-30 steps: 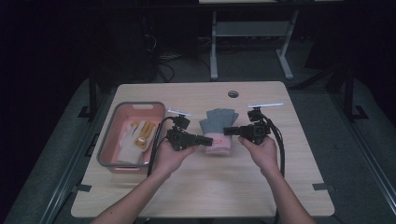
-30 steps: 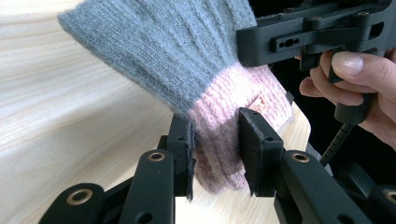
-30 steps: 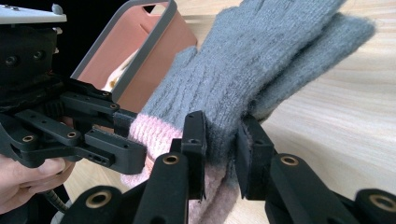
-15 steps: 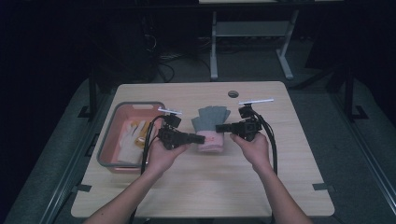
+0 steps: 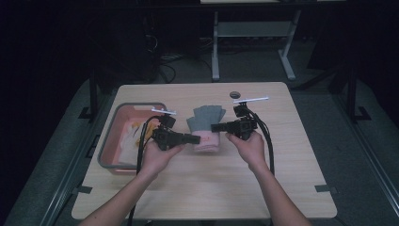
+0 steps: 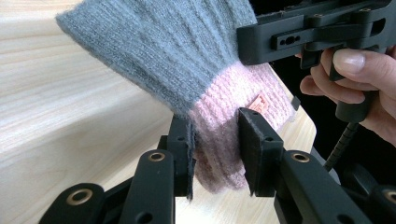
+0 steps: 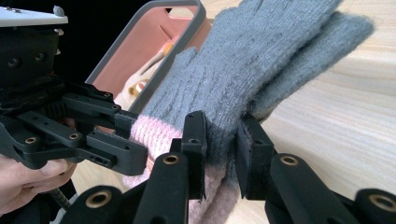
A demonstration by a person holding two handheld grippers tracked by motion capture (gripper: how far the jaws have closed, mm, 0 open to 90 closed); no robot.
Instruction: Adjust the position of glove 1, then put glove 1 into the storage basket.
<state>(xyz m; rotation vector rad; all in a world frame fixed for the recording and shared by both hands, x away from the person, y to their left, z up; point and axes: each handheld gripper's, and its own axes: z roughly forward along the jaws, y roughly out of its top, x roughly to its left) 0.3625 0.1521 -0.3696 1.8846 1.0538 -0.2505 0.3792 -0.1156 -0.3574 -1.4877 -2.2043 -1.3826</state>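
Knitted glove (image 5: 205, 127), grey wool body with ribbed pink cuff, held just right of the pink tray (image 5: 109, 141) over the wooden counter (image 5: 282, 179). Left gripper (image 6: 217, 140) jaws clamp the cuff; right gripper (image 7: 222, 140) jaws pinch the grey knit. Transfer apparently under way; glove not yet deposited.

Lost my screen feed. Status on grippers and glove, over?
Left gripper shut on glove at pink cuff. Right gripper shut on grey part. Glove held between them. Tray on left, not in the way.
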